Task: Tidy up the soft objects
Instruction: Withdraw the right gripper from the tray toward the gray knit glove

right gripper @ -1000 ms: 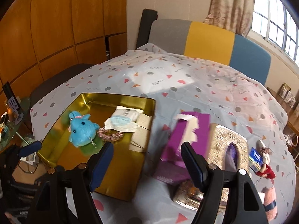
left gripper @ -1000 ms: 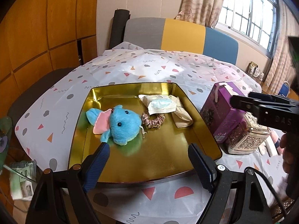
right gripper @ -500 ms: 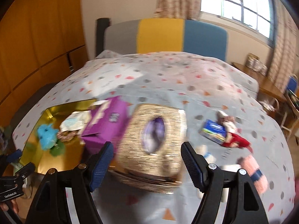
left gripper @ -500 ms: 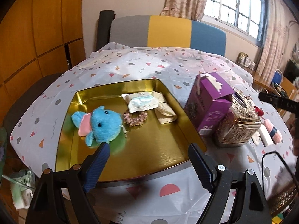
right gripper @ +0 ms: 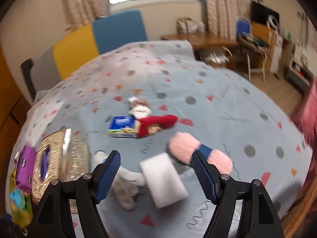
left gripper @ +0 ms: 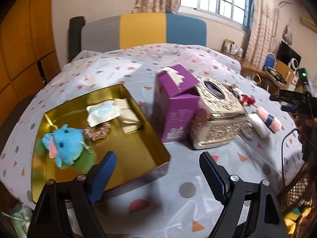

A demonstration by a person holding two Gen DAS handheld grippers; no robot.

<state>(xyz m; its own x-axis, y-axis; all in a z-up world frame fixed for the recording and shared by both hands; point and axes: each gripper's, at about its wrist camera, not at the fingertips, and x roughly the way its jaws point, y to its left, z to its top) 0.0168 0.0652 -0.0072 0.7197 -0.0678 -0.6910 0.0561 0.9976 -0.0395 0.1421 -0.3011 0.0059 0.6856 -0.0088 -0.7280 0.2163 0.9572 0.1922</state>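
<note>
A gold tray (left gripper: 136, 150) holds a blue plush elephant (left gripper: 65, 144), a pink scrunchie (left gripper: 97, 131), a face-mask pack (left gripper: 104, 113) and a beige pouch (left gripper: 128, 117). My left gripper (left gripper: 157, 175) is open and empty above the tray's near right corner. My right gripper (right gripper: 156, 173) is open and empty above a white sponge block (right gripper: 163, 179), with a grey plush (right gripper: 124, 186) to its left, a pink fuzzy roll (right gripper: 198, 154) to its right, a red plush doll (right gripper: 156, 124) and a blue tissue pack (right gripper: 122, 127) beyond.
A purple box (left gripper: 175, 103) and a gold tissue box (left gripper: 217, 115) stand between the tray and the loose soft things. The patterned cloth (right gripper: 198, 91) covers the round table. A sofa (left gripper: 142, 29) is behind, a desk and chair (right gripper: 255, 47) to the right.
Both grippers have swung to the right. The right wrist view has moved off the tissue box onto the soft things on the table's right side. Both stay open.
</note>
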